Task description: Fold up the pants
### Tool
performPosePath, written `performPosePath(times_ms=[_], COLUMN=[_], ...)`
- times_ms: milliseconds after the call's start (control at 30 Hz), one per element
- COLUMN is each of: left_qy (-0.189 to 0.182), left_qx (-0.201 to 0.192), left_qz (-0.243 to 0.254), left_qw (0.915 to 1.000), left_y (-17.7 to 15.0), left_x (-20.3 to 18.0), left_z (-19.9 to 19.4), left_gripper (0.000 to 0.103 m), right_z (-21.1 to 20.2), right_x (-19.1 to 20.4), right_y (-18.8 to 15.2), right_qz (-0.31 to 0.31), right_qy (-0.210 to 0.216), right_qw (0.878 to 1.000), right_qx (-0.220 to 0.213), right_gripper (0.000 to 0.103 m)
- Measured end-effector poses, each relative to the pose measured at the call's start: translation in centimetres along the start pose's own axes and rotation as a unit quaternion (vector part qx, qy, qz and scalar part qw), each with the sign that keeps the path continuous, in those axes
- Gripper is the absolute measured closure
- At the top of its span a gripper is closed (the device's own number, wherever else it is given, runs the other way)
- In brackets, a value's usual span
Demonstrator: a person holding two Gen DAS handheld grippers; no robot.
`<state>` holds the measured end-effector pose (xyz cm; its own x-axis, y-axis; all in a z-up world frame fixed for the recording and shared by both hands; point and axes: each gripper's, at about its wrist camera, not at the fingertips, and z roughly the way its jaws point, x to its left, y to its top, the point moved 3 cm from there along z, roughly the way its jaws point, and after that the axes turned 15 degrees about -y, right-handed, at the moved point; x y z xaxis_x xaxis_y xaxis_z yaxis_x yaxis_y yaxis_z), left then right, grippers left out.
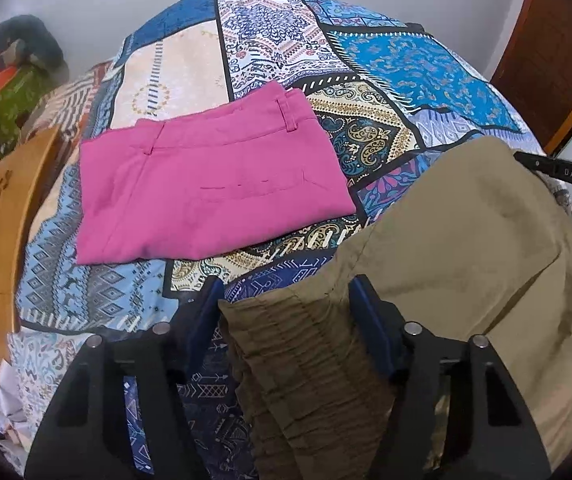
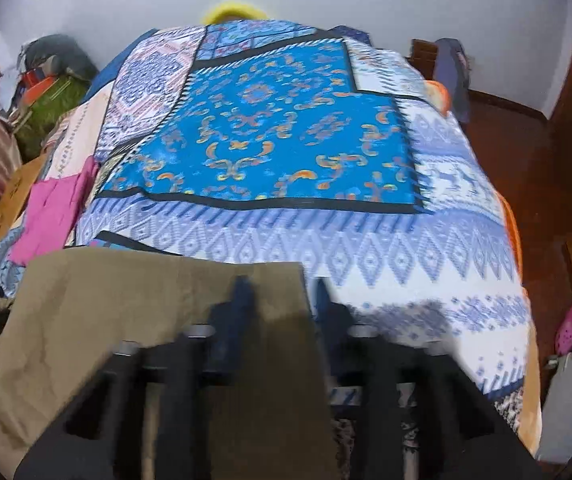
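Khaki pants [image 1: 466, 248] lie on the patterned bedspread [image 1: 273, 40]. In the left wrist view their gathered elastic waistband [image 1: 298, 352] runs between my left gripper's [image 1: 286, 296] blue fingers, which stand apart on either side of it. In the right wrist view the khaki pants [image 2: 125, 300] spread to the left, and my right gripper [image 2: 281, 292] is closed on their right edge. The right gripper also shows at the left wrist view's right edge [image 1: 562, 176].
Folded pink pants [image 1: 205, 176] lie on the bed beyond the khaki pair, also seen in the right wrist view [image 2: 53, 212]. A wooden board [image 1: 1, 216] stands at the bed's left. A clothes pile [image 1: 9, 92] sits far left. Wooden floor [image 2: 526, 152] lies right.
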<state>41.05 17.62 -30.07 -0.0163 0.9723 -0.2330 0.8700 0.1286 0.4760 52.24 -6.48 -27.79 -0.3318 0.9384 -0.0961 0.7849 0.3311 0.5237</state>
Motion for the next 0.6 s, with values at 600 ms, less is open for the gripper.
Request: performPosePath(times_ms=[600], left_qy=[0.04], left_qx=[-0.065], left_qz=[0.042], left_qw=[0.9962], left_y=[3.6], left_x=[-2.0], left_z=[-7.0], left_gripper=[0.061], right_z=[-9.0], right_x=[-0.8], right_y=[3.8], right_qz=[-0.02], right_qy=[-0.075], right_qw=[0.989], right_qx=[-0.124], right_gripper=[0.093])
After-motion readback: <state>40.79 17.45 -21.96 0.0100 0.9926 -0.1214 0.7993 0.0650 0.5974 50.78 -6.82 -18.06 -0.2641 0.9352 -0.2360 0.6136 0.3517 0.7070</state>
